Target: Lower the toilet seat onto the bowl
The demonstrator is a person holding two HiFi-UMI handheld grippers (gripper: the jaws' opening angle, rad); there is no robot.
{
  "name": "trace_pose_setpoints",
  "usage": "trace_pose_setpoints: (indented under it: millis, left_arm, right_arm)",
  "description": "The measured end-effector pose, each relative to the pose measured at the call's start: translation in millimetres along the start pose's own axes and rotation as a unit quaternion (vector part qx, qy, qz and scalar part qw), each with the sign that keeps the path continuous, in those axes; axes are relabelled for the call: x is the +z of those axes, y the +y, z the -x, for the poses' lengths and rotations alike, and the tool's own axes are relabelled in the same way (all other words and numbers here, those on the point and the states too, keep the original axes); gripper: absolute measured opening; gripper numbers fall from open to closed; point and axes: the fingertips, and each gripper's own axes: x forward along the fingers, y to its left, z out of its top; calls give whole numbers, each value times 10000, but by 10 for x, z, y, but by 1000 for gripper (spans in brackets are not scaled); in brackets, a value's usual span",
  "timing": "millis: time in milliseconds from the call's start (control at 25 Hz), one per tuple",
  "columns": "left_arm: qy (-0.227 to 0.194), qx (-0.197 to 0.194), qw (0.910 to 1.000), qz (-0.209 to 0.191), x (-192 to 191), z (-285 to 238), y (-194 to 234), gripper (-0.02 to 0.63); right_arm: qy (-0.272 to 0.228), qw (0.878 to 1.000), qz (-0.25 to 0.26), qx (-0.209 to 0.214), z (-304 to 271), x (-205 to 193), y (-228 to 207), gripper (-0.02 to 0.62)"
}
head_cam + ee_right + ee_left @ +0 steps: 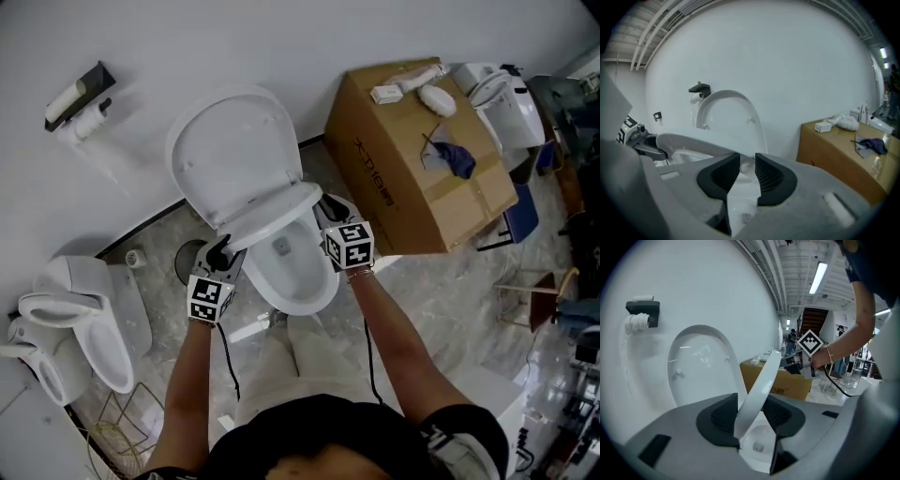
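Clamping opposite sides of the white plastic toilet seat ring [277, 208], the left gripper [223, 251] and right gripper [330, 214] hold it tilted, half-lowered above the white ceramic bowl [323, 291]; the hinge and the upright white lid [234, 150] lie behind the bowl.

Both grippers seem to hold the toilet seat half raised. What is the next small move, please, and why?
Probably lower both grippers together a little, evenly. The toilet seat sits tilted between the raised lid and the bowl, not yet resting on it, with the left gripper and right gripper closed on its opposite sides.
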Motion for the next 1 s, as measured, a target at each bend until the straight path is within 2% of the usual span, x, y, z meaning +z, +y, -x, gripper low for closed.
trace_pose_setpoints:
  millis: [280, 560, 1000]
  left_arm:
    - [319, -357, 9980, -425, -212, 13, -380, 166]
    - [466, -544, 9958, -577, -471, 52, -717, 176]
    - [435, -667, 9942, -720, -657, 59, -936, 186]
  right_arm:
    - [25, 9995, -213, -252, 279, -322, -64, 106]
    - [35, 9980, -484, -415, 503, -678, -94, 106]
    - [-184, 9944, -824, -629, 649, -933, -126, 106]
